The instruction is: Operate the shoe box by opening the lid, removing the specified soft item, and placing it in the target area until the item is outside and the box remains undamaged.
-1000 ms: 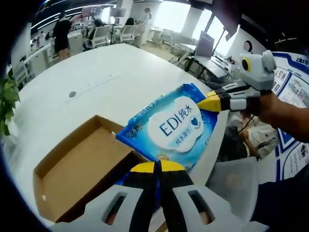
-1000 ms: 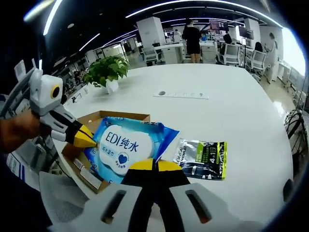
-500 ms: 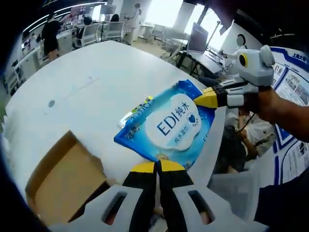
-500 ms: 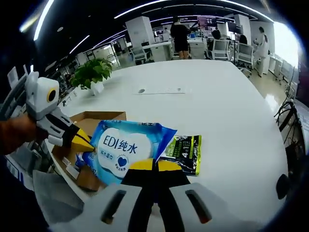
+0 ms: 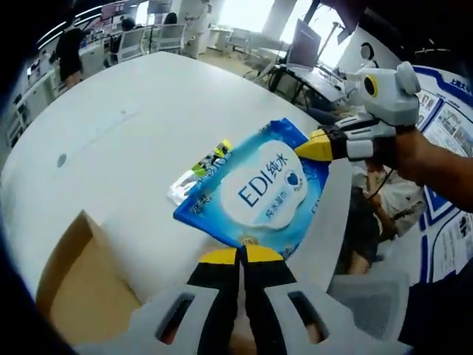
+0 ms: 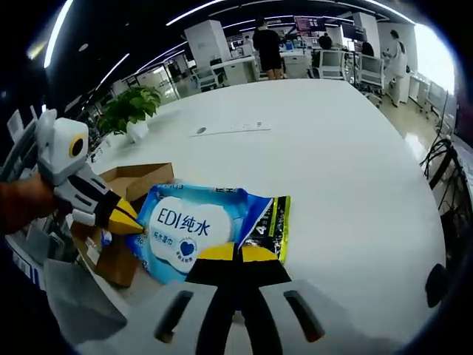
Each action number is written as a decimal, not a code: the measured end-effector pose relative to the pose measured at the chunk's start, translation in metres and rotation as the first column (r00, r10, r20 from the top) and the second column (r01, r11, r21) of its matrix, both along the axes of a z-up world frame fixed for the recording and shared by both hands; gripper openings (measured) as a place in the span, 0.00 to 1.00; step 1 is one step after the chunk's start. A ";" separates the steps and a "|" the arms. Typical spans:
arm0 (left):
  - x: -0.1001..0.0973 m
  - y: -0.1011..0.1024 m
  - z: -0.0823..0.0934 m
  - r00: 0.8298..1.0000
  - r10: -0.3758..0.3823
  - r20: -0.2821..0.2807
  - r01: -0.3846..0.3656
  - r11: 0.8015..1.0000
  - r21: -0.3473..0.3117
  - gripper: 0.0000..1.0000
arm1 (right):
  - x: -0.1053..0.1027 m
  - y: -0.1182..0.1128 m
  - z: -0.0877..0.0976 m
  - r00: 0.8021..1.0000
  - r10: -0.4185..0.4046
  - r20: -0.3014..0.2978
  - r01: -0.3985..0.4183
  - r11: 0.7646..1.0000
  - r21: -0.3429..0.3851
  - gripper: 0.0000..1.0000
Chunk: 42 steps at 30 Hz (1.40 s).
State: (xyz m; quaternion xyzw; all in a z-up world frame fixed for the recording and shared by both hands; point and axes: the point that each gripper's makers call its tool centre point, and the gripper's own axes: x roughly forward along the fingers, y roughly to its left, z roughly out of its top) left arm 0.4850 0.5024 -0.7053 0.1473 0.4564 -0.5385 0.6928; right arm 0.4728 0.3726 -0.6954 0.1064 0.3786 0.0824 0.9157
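Observation:
A blue wet-wipes pack (image 5: 260, 191) printed "EDI" hangs over the white table (image 5: 126, 96), held at two opposite edges. My left gripper (image 5: 239, 255) is shut on its near edge. My right gripper (image 5: 316, 146) comes in from the right, shut on the far corner. In the right gripper view the same pack (image 6: 185, 229) sits between my right gripper (image 6: 236, 253) and my left gripper (image 6: 123, 219). The open cardboard shoe box (image 5: 70, 285) lies at the lower left, and its brown wall (image 6: 133, 181) shows behind the pack.
A silver, green and black packet (image 6: 272, 222) lies on the table, partly under the pack; its end (image 5: 198, 171) peeks out. A potted plant (image 6: 129, 109) stands at the table's far edge. Office chairs and people are beyond the table (image 6: 340, 140). Someone's sleeve is at the right.
Both grippers have carried the wipes pack away from the open box and over the green packet, which it now overlaps. Both stay shut on it.

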 end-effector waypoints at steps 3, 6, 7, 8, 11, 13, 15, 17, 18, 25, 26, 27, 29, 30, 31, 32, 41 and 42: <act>0.004 -0.006 -0.002 1.000 -0.001 -0.001 0.001 1.000 0.005 0.00 | 0.005 -0.007 -0.007 1.000 0.001 -0.007 -0.001 1.000 0.004 0.00; 0.010 -0.011 -0.009 1.000 0.007 -0.014 -0.007 1.000 0.009 0.00 | 0.011 -0.011 -0.011 1.000 0.003 -0.010 -0.003 1.000 0.007 0.00; 0.012 -0.012 -0.011 1.000 0.008 -0.011 -0.007 1.000 0.011 0.00 | 0.012 -0.012 -0.012 1.000 0.005 -0.011 -0.005 1.000 0.007 0.00; 0.014 -0.014 -0.013 1.000 0.010 -0.017 -0.009 1.000 0.015 0.00 | 0.015 -0.013 -0.014 1.000 0.007 -0.013 -0.006 1.000 0.008 0.00; 0.018 -0.018 -0.014 1.000 0.012 -0.017 -0.012 1.000 0.015 0.00 | 0.020 -0.019 -0.018 1.000 0.006 -0.016 -0.006 1.000 0.008 0.00; 0.022 -0.021 -0.016 1.000 0.012 -0.014 -0.012 1.000 0.015 0.00 | 0.024 -0.021 -0.021 1.000 0.011 -0.019 -0.011 1.000 0.004 0.00; 0.024 -0.021 -0.018 1.000 0.012 -0.014 -0.012 1.000 0.018 0.00 | 0.027 -0.022 -0.024 1.000 0.013 -0.021 -0.013 1.000 0.009 0.00; 0.029 -0.022 -0.023 1.000 0.019 -0.016 -0.019 1.000 0.021 0.00 | 0.031 -0.023 -0.028 1.000 0.022 -0.023 -0.022 1.000 0.004 0.00; 0.031 -0.023 -0.025 1.000 0.024 -0.018 -0.023 0.999 0.024 0.00 | 0.032 -0.023 -0.029 0.999 0.023 -0.025 -0.023 1.000 0.006 0.00; 0.044 -0.027 -0.036 0.999 0.051 -0.015 -0.051 0.998 0.031 0.00 | 0.046 -0.027 -0.038 0.999 0.035 -0.032 -0.035 0.999 -0.003 0.00; 0.046 -0.028 -0.037 0.998 0.055 -0.015 -0.055 0.998 0.030 0.00 | 0.047 -0.028 -0.040 0.999 0.037 -0.035 -0.038 0.999 -0.005 0.00; 0.047 -0.030 -0.039 0.998 0.059 -0.017 -0.059 0.998 0.032 0.00 | 0.048 -0.029 -0.042 0.999 0.036 -0.037 -0.036 0.999 -0.003 0.00; 0.048 -0.031 -0.044 0.997 0.074 -0.028 -0.073 0.997 0.032 0.00 | 0.050 -0.031 -0.047 0.998 0.037 -0.045 -0.037 0.999 -0.005 0.00; 0.048 -0.032 -0.045 0.996 0.078 -0.034 -0.077 0.997 0.032 0.00 | 0.050 -0.032 -0.049 0.998 0.037 -0.047 -0.037 0.999 -0.006 0.00; 0.049 -0.033 -0.047 0.996 0.079 -0.030 -0.078 0.996 0.032 0.00 | 0.050 -0.032 -0.052 0.998 0.038 -0.053 -0.038 0.999 -0.003 0.00; 0.048 -0.033 -0.049 0.996 0.083 -0.032 -0.082 0.996 0.034 0.00 | 0.050 -0.033 -0.054 0.998 0.037 -0.056 -0.038 0.999 -0.001 0.00; 0.046 -0.033 -0.061 0.997 0.075 -0.013 -0.074 0.994 0.083 0.00 | 0.047 -0.030 -0.072 0.996 0.043 -0.081 -0.043 0.999 0.003 0.00; 0.047 -0.034 -0.062 0.997 0.072 -0.002 -0.072 0.994 0.085 0.00 | 0.047 -0.030 -0.073 0.996 0.044 -0.082 -0.044 0.999 0.001 0.00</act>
